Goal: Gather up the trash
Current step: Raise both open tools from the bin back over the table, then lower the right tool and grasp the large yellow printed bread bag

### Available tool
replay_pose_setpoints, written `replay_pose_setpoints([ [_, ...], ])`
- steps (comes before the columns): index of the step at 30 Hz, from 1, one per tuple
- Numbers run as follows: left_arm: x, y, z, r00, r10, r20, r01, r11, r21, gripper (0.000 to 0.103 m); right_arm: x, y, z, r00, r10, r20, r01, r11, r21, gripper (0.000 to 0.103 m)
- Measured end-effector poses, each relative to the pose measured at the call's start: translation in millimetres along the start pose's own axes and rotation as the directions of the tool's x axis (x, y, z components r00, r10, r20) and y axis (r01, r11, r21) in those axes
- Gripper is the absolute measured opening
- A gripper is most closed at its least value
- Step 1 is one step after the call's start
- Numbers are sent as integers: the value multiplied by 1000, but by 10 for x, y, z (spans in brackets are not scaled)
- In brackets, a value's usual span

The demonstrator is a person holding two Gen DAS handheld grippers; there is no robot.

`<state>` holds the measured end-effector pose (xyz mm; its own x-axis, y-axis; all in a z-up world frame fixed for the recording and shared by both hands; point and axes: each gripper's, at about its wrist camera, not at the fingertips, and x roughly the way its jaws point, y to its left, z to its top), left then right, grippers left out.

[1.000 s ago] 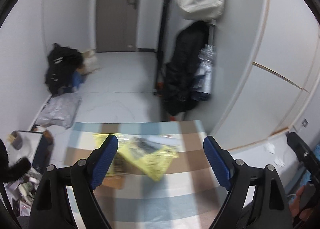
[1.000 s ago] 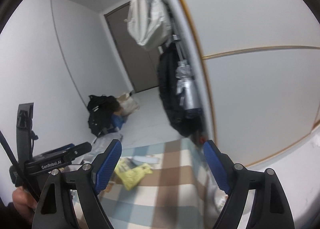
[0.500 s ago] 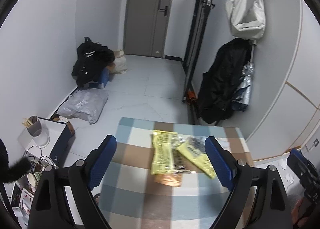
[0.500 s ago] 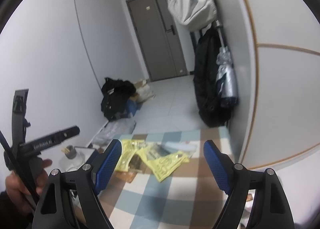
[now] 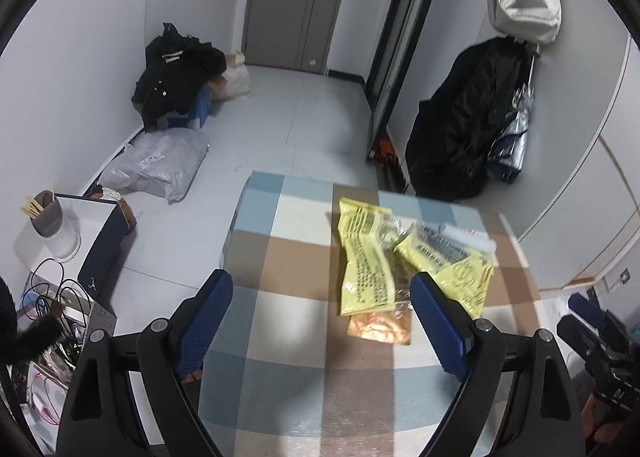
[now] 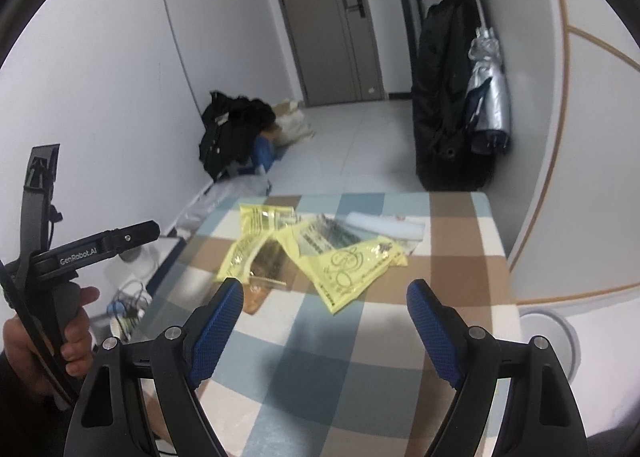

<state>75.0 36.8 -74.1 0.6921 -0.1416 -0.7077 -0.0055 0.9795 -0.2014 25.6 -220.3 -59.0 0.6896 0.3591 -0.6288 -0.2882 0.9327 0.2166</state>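
I see two crumpled yellow wrappers [image 5: 366, 261] [image 6: 344, 261] lying flat and overlapping on the checked surface [image 5: 288, 313], a copper foil packet [image 5: 378, 327] tucked under their near edge, a clear white wrapper [image 6: 384, 227] just behind.

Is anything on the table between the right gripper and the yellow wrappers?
Nothing visible. Only bare checked tablecloth lies between the open right gripper and the yellow wrappers. The left gripper is off to the side, also open.
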Motion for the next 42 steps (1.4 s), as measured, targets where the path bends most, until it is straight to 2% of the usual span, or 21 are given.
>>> replay_pose_setpoints([
  [8,117,103,79,998,-43,-51,41,998,-39,88,469,0,107,994,-28,-107,20,997,-75,84],
  [14,152,180,167,997,-64,-50,61,995,-73,88,903,-34,297,982,2,-189,-29,989,-142,84],
  [17,162,222,193,996,-71,-48,66,994,-92,88,1163,-5,335,966,25,-258,-80,975,-206,84],
  [21,212,288,213,995,-78,-62,70,990,-120,88,1518,23,330,938,14,-346,-127,943,-306,84],
  [27,273,360,229,992,-93,-89,78,984,-161,88,1768,37,388,916,31,-399,-179,923,-340,84],
  [30,273,363,235,992,-87,-87,73,985,-155,88,1819,75,356,908,13,-418,-185,909,-373,84],
  [33,273,367,246,992,-90,-85,76,985,-155,88,1833,86,339,911,6,-413,-183,902,-390,84],
  [36,267,370,244,993,-87,-84,73,986,-153,88,1796,104,334,918,5,-395,-179,897,-403,70],
  [40,264,374,244,993,-82,-82,69,986,-152,88,1756,191,320,916,30,-400,-213,881,-423,41],
  [41,260,379,246,993,-81,-81,68,986,-153,88,1749,223,314,914,32,-404,-220,877,-427,37],
  [42,257,387,246,994,-81,-80,68,986,-155,88,1741,245,311,911,44,-411,-233,876,-422,26],
])
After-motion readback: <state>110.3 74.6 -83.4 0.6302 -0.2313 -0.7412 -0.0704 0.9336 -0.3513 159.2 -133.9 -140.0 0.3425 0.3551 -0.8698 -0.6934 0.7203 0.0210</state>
